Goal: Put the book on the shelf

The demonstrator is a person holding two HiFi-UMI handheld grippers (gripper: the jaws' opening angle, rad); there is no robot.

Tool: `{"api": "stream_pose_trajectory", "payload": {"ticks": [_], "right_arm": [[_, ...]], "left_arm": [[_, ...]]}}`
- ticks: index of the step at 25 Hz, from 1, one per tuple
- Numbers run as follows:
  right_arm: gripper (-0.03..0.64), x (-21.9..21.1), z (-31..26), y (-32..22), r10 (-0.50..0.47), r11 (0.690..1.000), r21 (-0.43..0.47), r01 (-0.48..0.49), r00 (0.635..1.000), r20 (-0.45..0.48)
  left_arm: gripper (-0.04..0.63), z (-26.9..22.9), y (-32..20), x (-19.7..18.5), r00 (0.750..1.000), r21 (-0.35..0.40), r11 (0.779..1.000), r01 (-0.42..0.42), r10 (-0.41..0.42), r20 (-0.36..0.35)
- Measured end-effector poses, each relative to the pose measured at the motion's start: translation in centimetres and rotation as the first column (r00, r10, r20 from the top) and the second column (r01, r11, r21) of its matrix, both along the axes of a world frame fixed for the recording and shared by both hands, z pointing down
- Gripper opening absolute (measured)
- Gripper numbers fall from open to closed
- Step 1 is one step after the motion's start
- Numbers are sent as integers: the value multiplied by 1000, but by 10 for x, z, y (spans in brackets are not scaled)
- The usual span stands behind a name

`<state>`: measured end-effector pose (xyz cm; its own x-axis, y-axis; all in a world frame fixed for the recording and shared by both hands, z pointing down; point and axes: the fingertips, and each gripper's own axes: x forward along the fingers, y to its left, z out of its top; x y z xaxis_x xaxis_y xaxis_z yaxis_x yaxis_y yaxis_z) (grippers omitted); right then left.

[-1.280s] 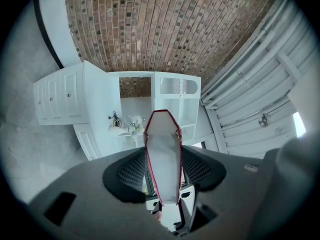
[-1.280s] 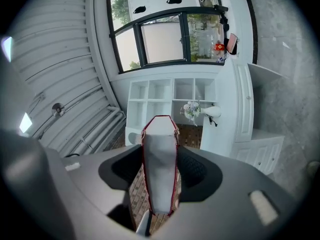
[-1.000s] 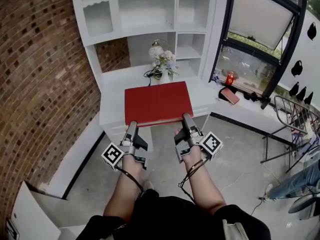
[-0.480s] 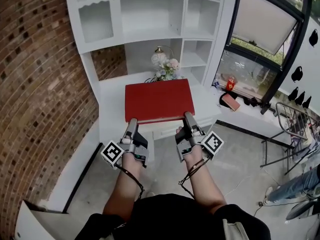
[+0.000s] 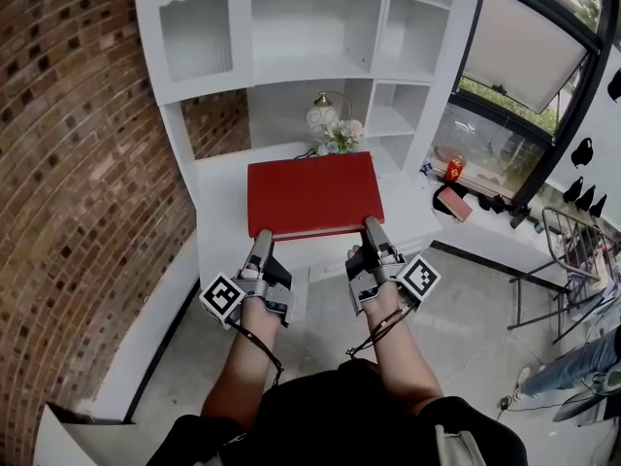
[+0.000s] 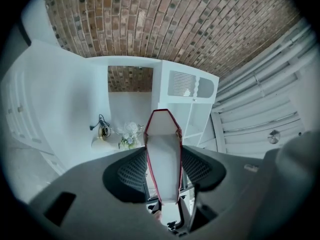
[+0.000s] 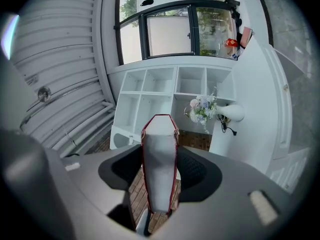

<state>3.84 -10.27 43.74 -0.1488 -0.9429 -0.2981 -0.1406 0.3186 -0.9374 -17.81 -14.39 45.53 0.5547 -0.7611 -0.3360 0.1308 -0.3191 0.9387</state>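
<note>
I read left tongs [image 5: 260, 237] and right tongs [image 5: 373, 224] clenched on red book [image 5: 312, 192], 6 o'clock edge; book hides most of surface [image 5: 221, 200].

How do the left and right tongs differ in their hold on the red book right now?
The left tongs clamp the red book near its left corner; the right tongs clamp it near its right corner. In the head view the right tongs sit slightly higher than the left tongs. Shared: both are shut on the book's near edge, holding it flat before the white shelf unit.
</note>
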Motion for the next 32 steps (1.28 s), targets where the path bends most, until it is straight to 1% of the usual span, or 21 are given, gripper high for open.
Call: {"api": "stream_pose_trajectory", "payload": {"ticks": [6, 10, 14, 20, 24, 27, 32], "right_arm": [[230, 10, 6, -26, 4, 1000, 1, -4, 1000, 16], [230, 17, 11, -51, -13, 1000, 2, 13, 999, 40], [230, 26, 9, -81, -32, 999, 16, 31, 999, 38], [230, 51, 0, -135, -51, 998, 43, 49, 998, 47], [230, 72, -3, -172, -67, 997, 47, 65, 996, 54], [230, 85, -7, -198, -85, 996, 44, 83, 995, 58], [230, 106, -20, -235, -123, 991, 65, 119, 991, 58]], "left_arm": [[219, -2, -22, 9, 1000, 8, 1000, -2, 1, 13], [219, -1, -44, 14, 999, 14, 1000, 21, -22, 41], [218, -5, -69, 24, 998, 20, 999, 36, -37, 41], [219, -16, -120, 48, 998, 49, 997, 53, -55, 41], [219, -21, -153, 70, 997, 51, 997, 56, -58, 46], [218, -26, -177, 82, 995, 55, 996, 74, -77, 59], [218, -37, -208, 102, 991, 79, 991, 106, -111, 71]]}}
